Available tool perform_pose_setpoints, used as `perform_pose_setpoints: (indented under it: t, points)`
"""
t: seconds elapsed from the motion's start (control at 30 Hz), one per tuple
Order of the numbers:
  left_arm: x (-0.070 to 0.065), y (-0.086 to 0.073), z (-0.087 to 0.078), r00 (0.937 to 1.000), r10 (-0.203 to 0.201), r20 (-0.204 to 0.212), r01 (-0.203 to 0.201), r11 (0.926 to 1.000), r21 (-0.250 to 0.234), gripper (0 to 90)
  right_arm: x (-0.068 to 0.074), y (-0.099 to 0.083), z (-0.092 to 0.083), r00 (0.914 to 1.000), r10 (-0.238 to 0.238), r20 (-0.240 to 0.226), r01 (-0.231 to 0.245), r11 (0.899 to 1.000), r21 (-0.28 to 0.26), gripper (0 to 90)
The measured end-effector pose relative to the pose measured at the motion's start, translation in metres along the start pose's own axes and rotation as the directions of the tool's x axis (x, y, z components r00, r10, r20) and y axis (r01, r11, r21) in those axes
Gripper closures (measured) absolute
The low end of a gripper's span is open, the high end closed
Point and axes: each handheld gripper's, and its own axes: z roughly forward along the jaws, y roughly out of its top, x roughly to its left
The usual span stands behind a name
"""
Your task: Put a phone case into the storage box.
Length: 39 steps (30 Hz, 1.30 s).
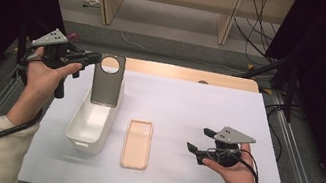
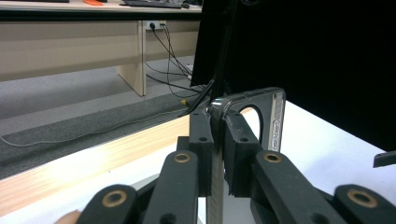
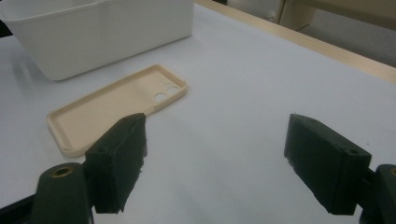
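Two cases: grey case (image 1: 107, 80), round cutout; beige case (image 1: 137, 144), flat, matte.
left gripper (image 2: 215, 154): pinching grey case edge, seen close.
right gripper (image 3: 215, 161): jaws spread.
bin (image 1: 93, 120): white plastic.

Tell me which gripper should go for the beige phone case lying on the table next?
Right. The right gripper is open and free, with the beige phone case just ahead of its jaws. The left gripper is shut on the grey phone case, held upright over the white bin.
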Motion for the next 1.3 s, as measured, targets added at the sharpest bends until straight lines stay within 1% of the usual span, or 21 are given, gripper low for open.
perform_pose_setpoints:
  t: [0.2,0.37,0.5,0.6,0.73,0.87,1.0,1.1,1.3]
  points:
    - [0.01,0.003,0.005,0.9999,0.004,-0.01,-0.003,1.0,0.009,82.6,-0.001,0.0,0.0,1.0,0.001,0.001,-0.001,1.0,-0.002,22.1]
    - [0.017,0.006,0.006,0.9999,-0.007,-0.011,0.007,0.9999,0.008,82.6,0.0,0.0,0.001,1.0,0.001,0.001,-0.001,1.0,0.0,22.2]
    - [0.021,0.009,0.008,0.9998,-0.001,-0.018,0.002,0.9999,0.011,82.6,-0.001,0.0,0.0,1.0,0.001,0.002,-0.001,1.0,-0.001,22.3]
    - [0.024,0.009,0.012,0.9997,0.004,-0.024,-0.003,0.9999,0.017,82.6,-0.001,0.0,0.0,1.0,0.001,0.003,-0.001,1.0,-0.002,22.3]
    - [0.026,0.008,0.017,0.9991,0.027,-0.032,-0.026,0.9993,0.027,82.6,-0.001,0.0,0.0,1.0,0.002,0.004,-0.002,1.0,-0.003,22.3]
    - [0.028,0.008,0.022,0.9987,0.037,-0.036,-0.036,0.9988,0.033,82.6,-0.001,0.0,0.0,1.0,0.003,0.003,-0.003,1.0,-0.002,22.3]
    - [0.031,0.006,0.025,0.9984,0.038,-0.042,-0.037,0.9986,0.038,82.6,-0.001,0.0,0.0,1.0,0.005,0.005,-0.005,1.0,-0.004,22.3]
    - [0.033,0.005,0.028,0.9977,0.047,-0.049,-0.045,0.9981,0.041,82.6,-0.001,0.0,0.0,1.0,0.005,0.005,-0.005,1.0,-0.004,22.3]
    - [0.038,0.003,0.033,0.9977,0.04,-0.056,-0.037,0.9986,0.038,82.6,-0.001,0.0,0.0,1.0,0.006,0.004,-0.006,1.0,-0.006,22.1]
